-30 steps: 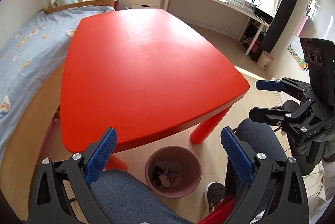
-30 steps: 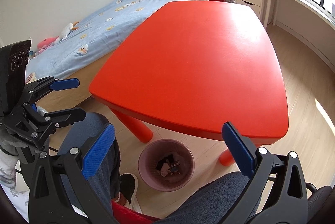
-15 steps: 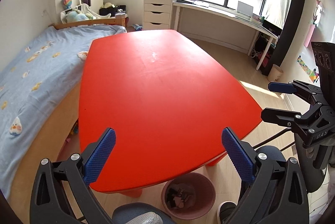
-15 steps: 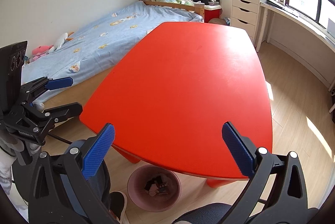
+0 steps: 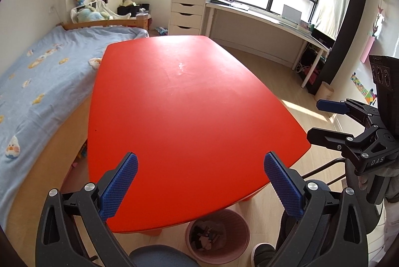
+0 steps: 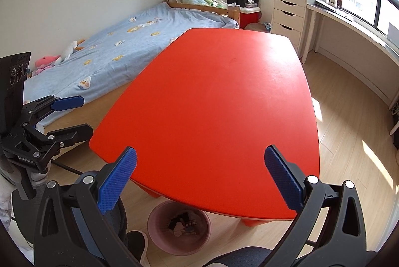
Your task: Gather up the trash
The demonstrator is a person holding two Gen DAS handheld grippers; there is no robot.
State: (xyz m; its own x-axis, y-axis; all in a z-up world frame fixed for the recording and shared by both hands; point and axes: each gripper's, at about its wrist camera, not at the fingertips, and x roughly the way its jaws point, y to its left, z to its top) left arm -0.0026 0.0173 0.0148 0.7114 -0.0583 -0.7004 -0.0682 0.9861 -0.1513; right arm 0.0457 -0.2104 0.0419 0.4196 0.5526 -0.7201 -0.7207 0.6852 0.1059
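A pink waste bin [image 5: 219, 235] with several scraps of trash inside stands on the floor under the near edge of the red table [image 5: 189, 102]; it also shows in the right wrist view [image 6: 179, 227]. My left gripper [image 5: 200, 179] is open and empty above the table's near edge. My right gripper [image 6: 200, 177] is open and empty, also above the near edge. Each gripper shows in the other's view: the right one [image 5: 331, 120] at the right, the left one [image 6: 69, 115] at the left. The tabletop [image 6: 224, 102] is bare.
A bed with a blue sheet [image 5: 37, 72] runs along the table's left side. A white drawer unit [image 5: 187, 14] and a long desk [image 5: 269, 20] stand under the windows. My knees and a shoe [image 6: 136, 244] are beside the bin. Wood floor [image 6: 349, 122] lies right of the table.
Both grippers have risen and tilted up from the bin toward the tabletop. The bin has slid to the bottom of both views. Both stay open.
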